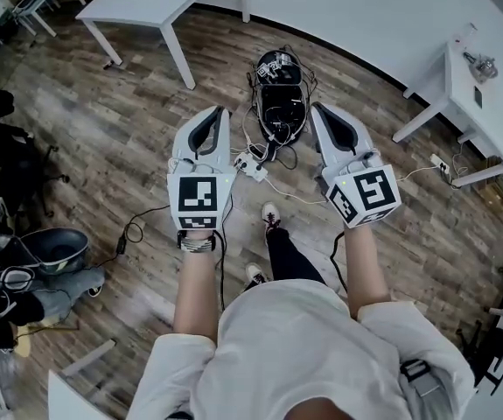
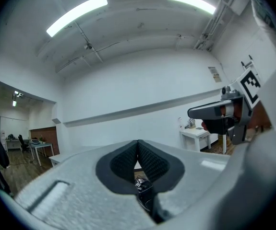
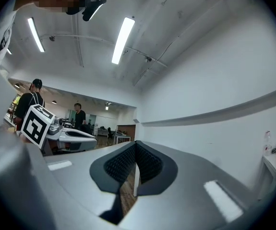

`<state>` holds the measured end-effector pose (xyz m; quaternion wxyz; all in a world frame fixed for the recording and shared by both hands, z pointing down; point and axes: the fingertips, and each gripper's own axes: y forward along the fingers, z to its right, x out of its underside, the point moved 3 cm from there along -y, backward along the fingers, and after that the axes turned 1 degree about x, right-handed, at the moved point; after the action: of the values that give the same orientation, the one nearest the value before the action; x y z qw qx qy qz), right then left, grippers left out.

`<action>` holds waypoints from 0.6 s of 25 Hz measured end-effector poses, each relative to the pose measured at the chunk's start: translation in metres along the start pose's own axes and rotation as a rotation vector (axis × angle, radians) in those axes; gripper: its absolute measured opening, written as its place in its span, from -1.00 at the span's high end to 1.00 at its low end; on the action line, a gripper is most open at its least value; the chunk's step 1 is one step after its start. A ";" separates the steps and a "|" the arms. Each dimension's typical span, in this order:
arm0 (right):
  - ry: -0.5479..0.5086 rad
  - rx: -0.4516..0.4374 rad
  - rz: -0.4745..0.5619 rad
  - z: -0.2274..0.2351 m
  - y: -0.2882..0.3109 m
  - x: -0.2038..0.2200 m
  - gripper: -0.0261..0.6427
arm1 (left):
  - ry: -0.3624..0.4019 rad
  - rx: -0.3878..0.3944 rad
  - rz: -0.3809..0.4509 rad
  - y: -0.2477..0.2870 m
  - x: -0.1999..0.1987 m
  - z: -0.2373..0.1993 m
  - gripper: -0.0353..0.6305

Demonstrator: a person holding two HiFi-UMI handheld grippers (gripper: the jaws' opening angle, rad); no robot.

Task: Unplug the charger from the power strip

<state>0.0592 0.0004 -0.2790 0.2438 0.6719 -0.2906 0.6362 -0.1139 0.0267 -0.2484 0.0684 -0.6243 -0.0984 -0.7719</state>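
So the white power strip [image 1: 251,166] is lying on the wood floor [image 1: 137,138] in a mess of cables, just past the person's shoe [image 1: 271,214]. The dark lump at its far end looks like the charger [image 1: 267,153], but it's too small to tell if it's seated. Right behind it sits a black open case [image 1: 282,108] stuffed with wires. Both grippers are held level, well above the strip, one on either side of it in the head view. The left gripper [image 2: 138,143] has its fingers pressed together with nothing between them. The right gripper [image 3: 136,144] is the same deal, closed and empty. A white bench [image 1: 150,7] stands off to the far left.
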 end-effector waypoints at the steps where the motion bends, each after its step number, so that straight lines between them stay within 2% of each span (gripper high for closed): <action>1: -0.003 -0.005 0.011 -0.004 -0.006 -0.008 0.92 | 0.009 -0.003 0.010 -0.007 -0.008 0.003 0.88; 7: -0.003 -0.022 0.034 -0.025 -0.034 -0.033 0.92 | 0.045 -0.002 0.038 -0.045 -0.036 0.016 0.88; 15: -0.016 -0.027 0.039 -0.043 -0.052 -0.044 0.92 | 0.065 -0.003 0.064 -0.072 -0.052 0.024 0.88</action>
<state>0.0640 0.0705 -0.3180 0.2384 0.6676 -0.3141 0.6315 -0.0965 0.1017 -0.2989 0.0951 -0.6018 -0.0750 -0.7894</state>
